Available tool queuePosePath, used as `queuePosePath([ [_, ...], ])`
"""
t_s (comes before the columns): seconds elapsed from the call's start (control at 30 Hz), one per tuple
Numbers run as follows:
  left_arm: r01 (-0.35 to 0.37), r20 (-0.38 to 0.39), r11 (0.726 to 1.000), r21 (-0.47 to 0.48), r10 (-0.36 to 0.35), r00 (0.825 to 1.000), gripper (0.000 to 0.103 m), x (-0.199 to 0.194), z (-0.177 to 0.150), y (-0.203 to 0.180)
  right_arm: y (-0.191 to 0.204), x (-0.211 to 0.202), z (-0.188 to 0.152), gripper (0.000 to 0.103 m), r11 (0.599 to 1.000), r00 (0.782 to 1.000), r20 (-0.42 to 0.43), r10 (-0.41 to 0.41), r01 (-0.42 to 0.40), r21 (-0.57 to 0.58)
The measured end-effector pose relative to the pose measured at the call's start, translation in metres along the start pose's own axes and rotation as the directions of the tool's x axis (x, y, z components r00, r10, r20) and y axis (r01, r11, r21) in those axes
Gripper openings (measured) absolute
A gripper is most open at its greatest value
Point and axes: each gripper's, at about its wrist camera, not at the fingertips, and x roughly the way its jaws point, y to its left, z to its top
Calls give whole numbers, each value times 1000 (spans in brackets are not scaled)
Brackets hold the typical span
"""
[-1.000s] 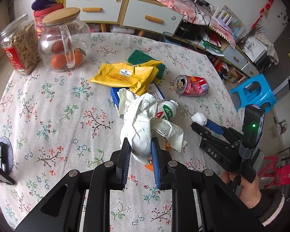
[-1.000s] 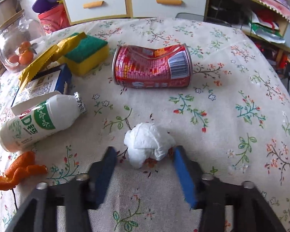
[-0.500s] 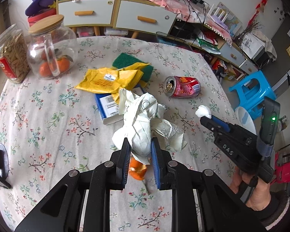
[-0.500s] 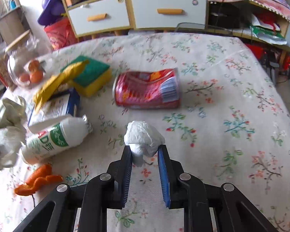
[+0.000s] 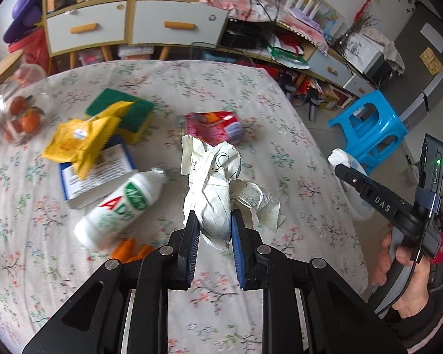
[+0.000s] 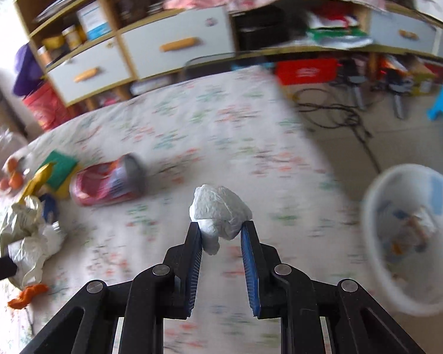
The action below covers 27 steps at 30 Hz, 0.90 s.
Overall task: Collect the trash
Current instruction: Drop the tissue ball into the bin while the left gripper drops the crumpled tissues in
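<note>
The left hand-held gripper (image 5: 212, 230) is clamping a crumpled white paper sheet (image 5: 212, 185) above the floral-clothed counter (image 5: 251, 94); the right hand-held gripper (image 6: 221, 236) is pinching a small white tissue wad (image 6: 220, 211) near the round white plastic bin (image 6: 378, 206). Farther off, a white plastic bottle (image 5: 118, 206), orange peel (image 5: 130, 249), yellow foil wrappers (image 5: 79, 138) and a crushed red can (image 5: 212, 126) are still lying uncollected.

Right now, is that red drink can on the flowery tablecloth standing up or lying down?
Lying down: the dented red drink can rests on its side, its round end facing sideways.

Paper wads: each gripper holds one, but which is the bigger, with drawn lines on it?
The crumpled paper in the left gripper; the right gripper pinches a small plain tissue ball.
</note>
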Motion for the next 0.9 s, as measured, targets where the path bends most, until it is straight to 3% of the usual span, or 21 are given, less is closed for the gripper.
queuePosePath([
  [0.3,50,-35,994,93,-47,998,22,28,0,-74,-118,-28,-2,26,976,995,-29,-100,104,192],
  [0.53,67,-65,983,172,-57,996,22,56,1,-132,-185,-44,-11,27,941,992,-61,-106,120,316],
  [0.6,76,-69,979,187,-64,996,22,63,2,-144,-198,-50,-13,37,929,993,-66,-96,113,352],
  [0.67,88,-71,975,202,-75,995,22,72,4,-160,-205,-56,-14,61,922,995,-58,-86,102,375],
  [0.9,133,-82,951,278,-115,990,23,107,12,-219,-221,-75,-14,69,923,989,-38,-143,147,355],
])
